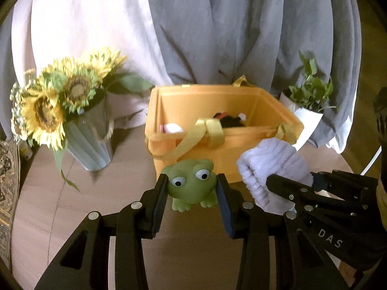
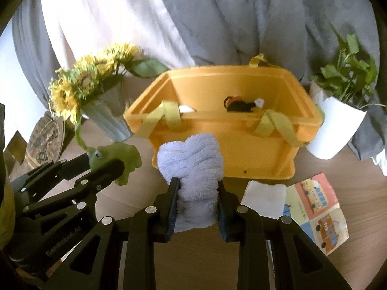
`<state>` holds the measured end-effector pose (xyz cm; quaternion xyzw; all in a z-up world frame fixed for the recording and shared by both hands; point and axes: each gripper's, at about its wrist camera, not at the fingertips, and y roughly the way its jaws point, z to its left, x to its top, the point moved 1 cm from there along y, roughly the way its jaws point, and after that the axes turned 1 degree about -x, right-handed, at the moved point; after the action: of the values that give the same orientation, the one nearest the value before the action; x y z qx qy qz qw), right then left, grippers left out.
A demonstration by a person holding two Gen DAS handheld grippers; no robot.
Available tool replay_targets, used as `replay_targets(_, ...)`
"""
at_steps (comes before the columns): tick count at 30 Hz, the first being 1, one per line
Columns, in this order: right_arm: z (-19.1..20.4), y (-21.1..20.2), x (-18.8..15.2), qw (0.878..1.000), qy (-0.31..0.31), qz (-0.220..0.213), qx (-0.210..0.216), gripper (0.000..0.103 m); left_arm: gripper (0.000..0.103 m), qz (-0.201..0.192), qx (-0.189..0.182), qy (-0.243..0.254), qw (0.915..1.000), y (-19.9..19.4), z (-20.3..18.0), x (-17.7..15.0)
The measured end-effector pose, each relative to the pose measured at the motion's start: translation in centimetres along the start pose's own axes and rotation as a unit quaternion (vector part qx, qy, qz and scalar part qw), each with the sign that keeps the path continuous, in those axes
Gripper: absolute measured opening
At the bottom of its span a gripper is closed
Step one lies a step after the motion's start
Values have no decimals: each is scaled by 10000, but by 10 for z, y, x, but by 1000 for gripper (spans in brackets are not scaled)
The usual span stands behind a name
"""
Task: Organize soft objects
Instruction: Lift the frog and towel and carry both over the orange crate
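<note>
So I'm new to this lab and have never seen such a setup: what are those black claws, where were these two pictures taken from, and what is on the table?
There is no robot here. A person holds a two-finger gripper in each hand, and each gripper carries a wide-angle camera that looks along its fingers. So one picture is from the left gripper, the other from the right gripper, and each also shows the other gripper from the side.

The left one is shut on a green frog. The right one is shut on a pale towel.

Ahead on the table stands a yellow basket with strap handles and a few small things inside, too blurred to name. Sunflowers in a ribbed vase stand left of it, a potted plant right. A picture booklet and a folded white cloth lie nearer on the right.
</note>
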<state>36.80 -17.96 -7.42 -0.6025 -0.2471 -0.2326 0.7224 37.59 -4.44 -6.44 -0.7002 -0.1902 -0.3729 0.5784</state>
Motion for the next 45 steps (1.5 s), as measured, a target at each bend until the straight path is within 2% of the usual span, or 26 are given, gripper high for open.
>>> replay_targets(12, -6, -39, 22, 9981, -1, -619, -74, 29, 40, -485, -70, 100, 9987, -19, -17, 29)
replay_targets(25, -13, -57, 46, 9943, 10, -1062, -80, 29, 40, -891, -37, 214, 9958, -27, -26, 63)
replay_targets(38, -30, -48, 81, 9916, 64, -1286, -152, 29, 40, -994, 29, 267, 9947, -2, -29, 95)
replay_targets(45, -44, -30, 102, 9929, 121, -1173, -172, 29, 40, -854, 46, 333, 9958, 28, -29, 110)
